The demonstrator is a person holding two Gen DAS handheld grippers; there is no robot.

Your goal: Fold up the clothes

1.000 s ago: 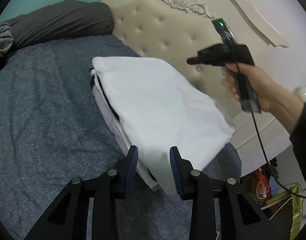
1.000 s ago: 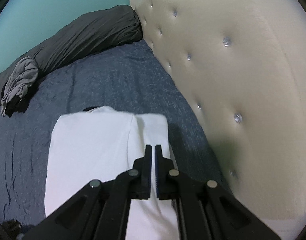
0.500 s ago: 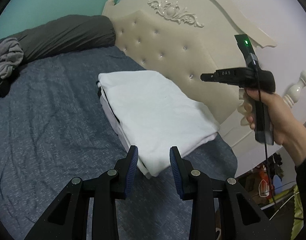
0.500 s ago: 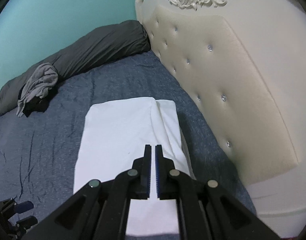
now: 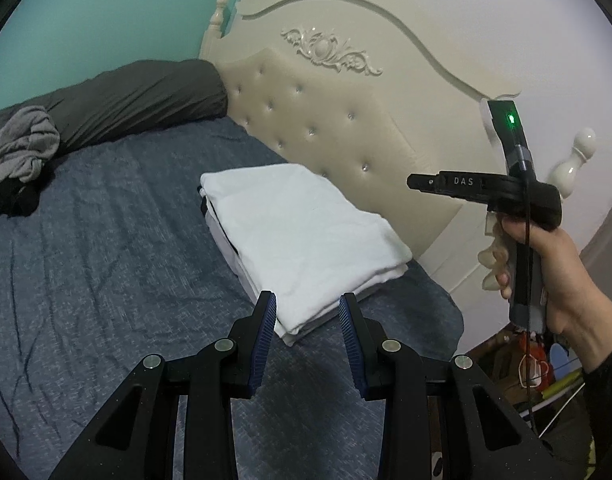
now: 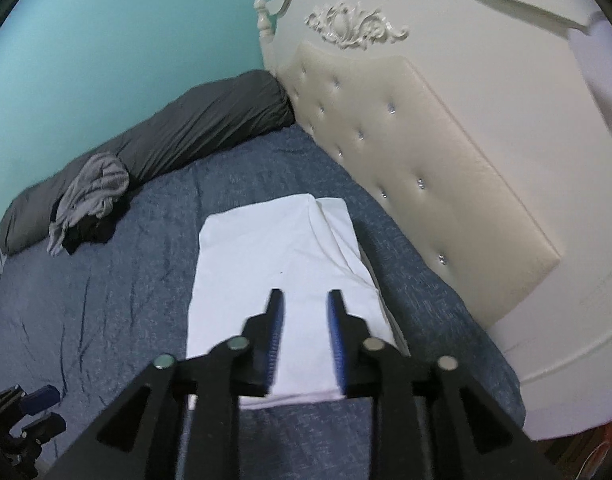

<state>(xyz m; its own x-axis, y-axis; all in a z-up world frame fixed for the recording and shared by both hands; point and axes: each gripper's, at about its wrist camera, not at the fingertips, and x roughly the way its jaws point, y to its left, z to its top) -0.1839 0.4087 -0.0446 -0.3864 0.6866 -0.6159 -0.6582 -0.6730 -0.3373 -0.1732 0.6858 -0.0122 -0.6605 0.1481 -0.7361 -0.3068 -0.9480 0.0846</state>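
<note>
1. We are looking at a white garment [image 5: 306, 236] lying folded into a neat rectangle on the blue bed [image 5: 86, 280], on the right side just beside the headboard [image 5: 345, 128]; a layered stack of edges is showing at its near-left side, with a dark strip among them.
2. We are holding the left gripper [image 5: 307, 312] above the bed near the garment's near corner, its fingers spread wide and gripping nothing.
3. We are holding the right gripper [image 6: 304, 312] over the garment's near end, its fingers parted too and empty.
4. We are judging this garment as folded: flat, squared, nothing trailing.
5. Far left, a grey garment [image 6: 90, 196] is lying crumpled against the dark bolster [image 6: 194, 128], with something black under it; if it is part of the job, it is what is remaining.
</note>
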